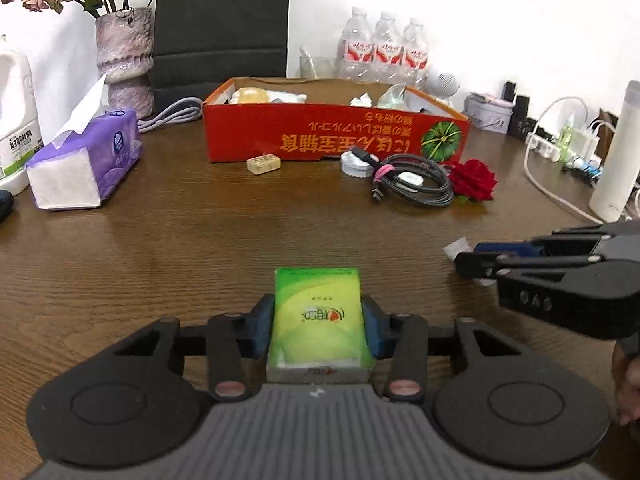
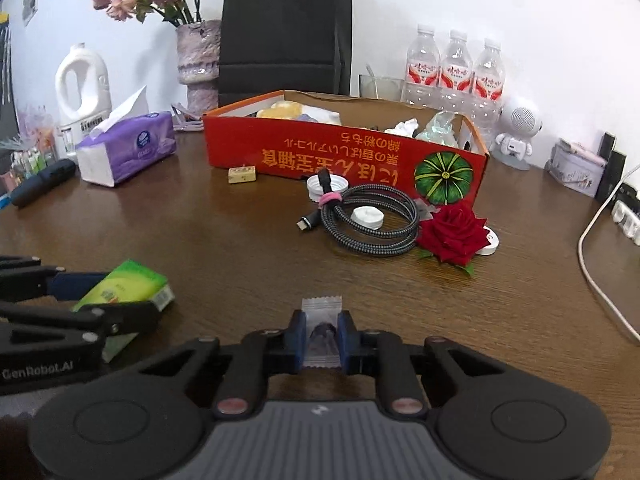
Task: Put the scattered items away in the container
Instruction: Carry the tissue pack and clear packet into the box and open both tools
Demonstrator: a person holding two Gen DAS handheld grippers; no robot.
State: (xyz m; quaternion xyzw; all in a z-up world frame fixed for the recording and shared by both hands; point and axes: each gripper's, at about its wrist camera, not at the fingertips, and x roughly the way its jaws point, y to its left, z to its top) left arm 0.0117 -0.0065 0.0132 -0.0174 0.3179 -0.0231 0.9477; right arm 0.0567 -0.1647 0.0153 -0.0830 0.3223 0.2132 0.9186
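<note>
My left gripper (image 1: pixel 319 322) is clamped on one green tissue pack (image 1: pixel 319 316), its blue pads pressed to both long sides, above the brown table (image 1: pixel 200 240). My right gripper (image 2: pixel 322 334) pinches one small clear sachet (image 2: pixel 322 330) with something dark inside; I can't make out what it is.

One red cardboard box (image 1: pixel 332 136) sits at the far side of the table, already holding pale, crumpled things I can't identify. Its front carries upside-down yellow lettering and a green pumpkin picture.

Still loose in front of the box:
- one small cream block (image 2: pixel 242 175);
- one white cap (image 2: pixel 326 186), partly under the cable;
- one coiled braided cable (image 2: pixel 370 220) with a pink tie and a white oval piece lying on it;
- one red rose (image 2: pixel 454 232), with a white disc mostly hidden behind it.

By the wall stand three water bottles (image 2: pixel 456 68) with red labels, writing too small to read. One purple tissue pack (image 2: pixel 128 148) sits left. My left gripper's body reads "GenRobot.AI" in the right wrist view.
</note>
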